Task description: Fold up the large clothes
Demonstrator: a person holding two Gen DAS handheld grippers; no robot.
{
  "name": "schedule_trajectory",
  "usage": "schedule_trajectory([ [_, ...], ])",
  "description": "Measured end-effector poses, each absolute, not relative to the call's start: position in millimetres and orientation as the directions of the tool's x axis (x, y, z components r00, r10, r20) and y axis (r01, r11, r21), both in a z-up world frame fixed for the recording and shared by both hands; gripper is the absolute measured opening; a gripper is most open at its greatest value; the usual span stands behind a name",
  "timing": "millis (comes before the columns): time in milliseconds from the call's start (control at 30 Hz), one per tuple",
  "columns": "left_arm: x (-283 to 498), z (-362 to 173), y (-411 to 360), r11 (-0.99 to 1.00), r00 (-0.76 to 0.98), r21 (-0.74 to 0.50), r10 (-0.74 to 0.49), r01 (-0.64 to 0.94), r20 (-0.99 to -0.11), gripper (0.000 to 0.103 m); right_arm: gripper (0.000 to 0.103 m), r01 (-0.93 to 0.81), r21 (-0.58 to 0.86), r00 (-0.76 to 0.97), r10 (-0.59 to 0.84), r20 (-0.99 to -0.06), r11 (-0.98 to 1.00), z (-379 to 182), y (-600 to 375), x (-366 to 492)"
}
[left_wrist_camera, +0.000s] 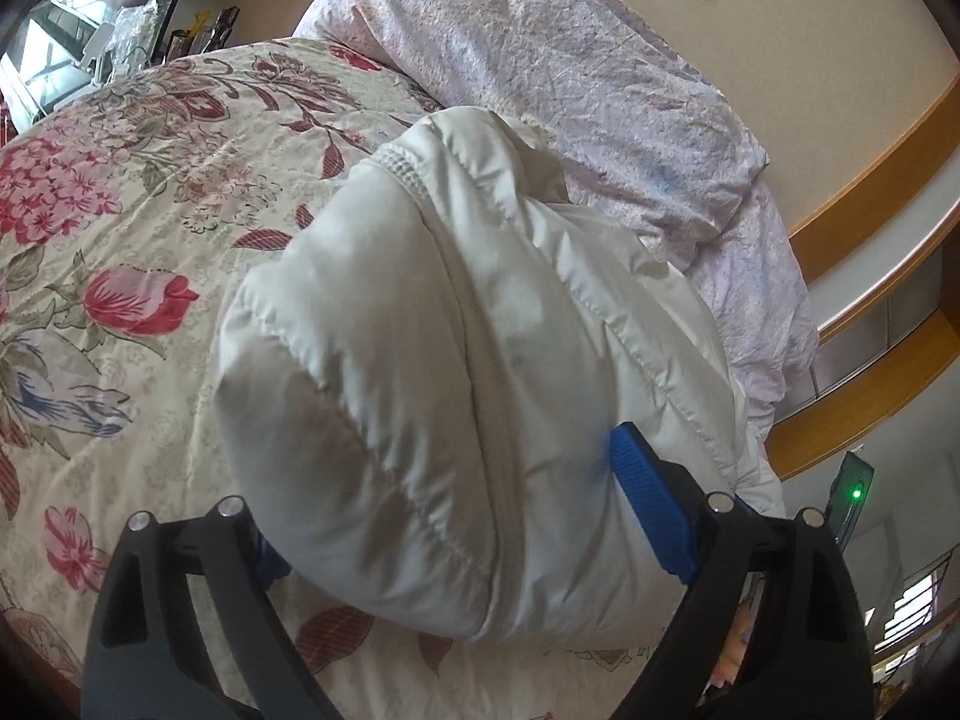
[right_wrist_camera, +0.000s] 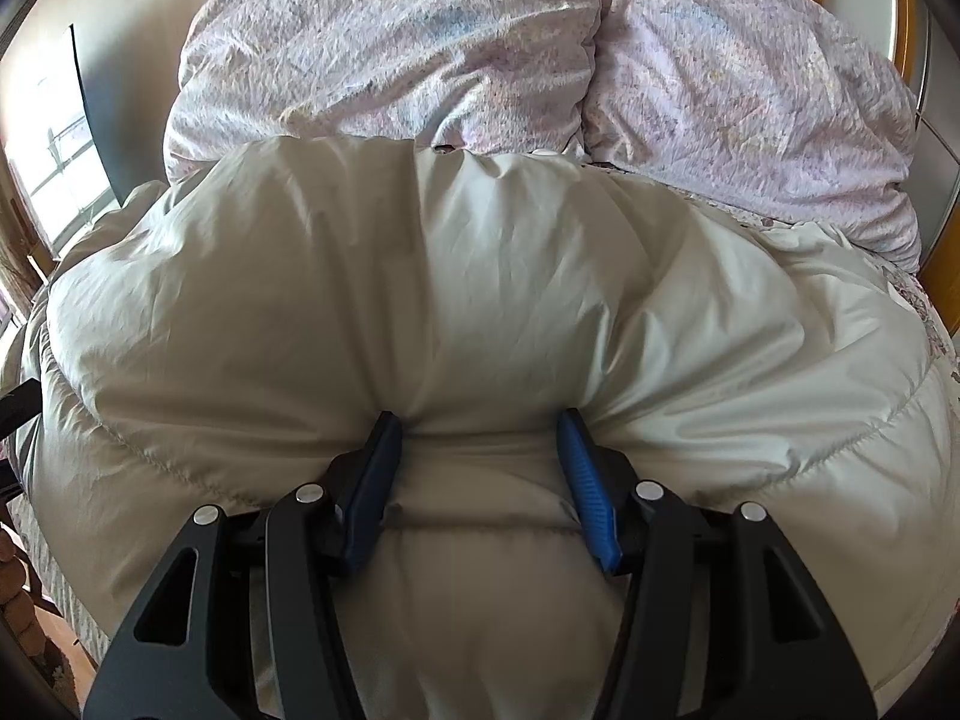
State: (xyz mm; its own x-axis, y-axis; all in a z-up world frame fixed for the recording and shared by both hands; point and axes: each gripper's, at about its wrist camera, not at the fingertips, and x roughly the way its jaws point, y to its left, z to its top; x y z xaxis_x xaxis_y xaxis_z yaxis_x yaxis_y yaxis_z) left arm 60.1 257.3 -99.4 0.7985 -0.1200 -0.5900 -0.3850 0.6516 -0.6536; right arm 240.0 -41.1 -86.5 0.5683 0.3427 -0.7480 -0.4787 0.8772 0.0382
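A white puffy jacket (left_wrist_camera: 456, 360) lies bundled on the flowered bedspread (left_wrist_camera: 120, 192). My left gripper (left_wrist_camera: 462, 534) straddles the thick near end of the bundle with its jaws very wide. The right blue pad (left_wrist_camera: 651, 504) presses into the jacket's side, and the left pad is almost hidden under the bulging fabric. In the right wrist view the same jacket (right_wrist_camera: 480, 276) fills the frame. There my right gripper (right_wrist_camera: 480, 468) is shut on a gathered fold of it, with creases running out from both blue pads (right_wrist_camera: 585, 492).
Crumpled pale pink bedding (left_wrist_camera: 570, 78) (right_wrist_camera: 420, 48) is heaped behind the jacket. A wooden headboard and shelf (left_wrist_camera: 870, 276) run along the right. Clutter stands on a dark surface (left_wrist_camera: 138, 30) by the window at the far left.
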Motion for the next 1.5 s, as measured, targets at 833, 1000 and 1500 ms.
schedule_trajectory([
  [833, 66, -85, 272, 0.587, 0.823, -0.714, -0.135, -0.382, -0.552, 0.051, 0.057, -0.462, -0.045, 0.624, 0.289, -0.726, 0.886, -83, -34, 230],
  [1000, 70, -53, 253, 0.686, 0.836, -0.636, -0.071, -0.355, -0.544, 0.042, 0.057, -0.465, -0.056, 0.636, 0.289, -0.716, 0.883, -88, -33, 228],
  [1500, 103, 45, 165, 0.859, 0.907, -0.492, -0.086, -0.141, -0.411, 0.04, 0.057, -0.46, -0.068, 0.648, 0.281, -0.708, 0.886, -93, -32, 229],
])
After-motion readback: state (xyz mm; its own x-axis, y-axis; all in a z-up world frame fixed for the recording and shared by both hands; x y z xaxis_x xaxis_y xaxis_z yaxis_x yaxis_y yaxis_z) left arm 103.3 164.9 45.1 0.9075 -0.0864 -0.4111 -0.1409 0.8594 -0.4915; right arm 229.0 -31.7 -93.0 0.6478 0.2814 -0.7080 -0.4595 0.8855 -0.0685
